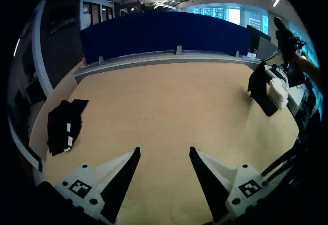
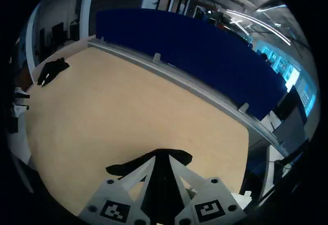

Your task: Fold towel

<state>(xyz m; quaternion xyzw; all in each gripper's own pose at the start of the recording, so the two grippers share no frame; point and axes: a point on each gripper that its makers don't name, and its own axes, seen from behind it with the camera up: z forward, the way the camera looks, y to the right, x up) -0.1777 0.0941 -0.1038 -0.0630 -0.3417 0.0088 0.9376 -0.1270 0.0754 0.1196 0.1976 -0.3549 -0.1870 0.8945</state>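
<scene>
I look across the wooden table (image 1: 172, 102), where a heap of black cloth (image 1: 63, 124) lies far to the left of my left gripper (image 1: 164, 155), whose fingers gape wide and hold nothing. My right gripper (image 2: 162, 159) has its fingers pinched tight on the black towel (image 2: 180, 155), near the table's edge.

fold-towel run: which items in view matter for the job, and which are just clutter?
Job:
- black towel, pinched in the right claw
- left claw, open over the table
- pile of black towels at the table's edge

Lying about:
- blue partition
- white folded stack
</scene>
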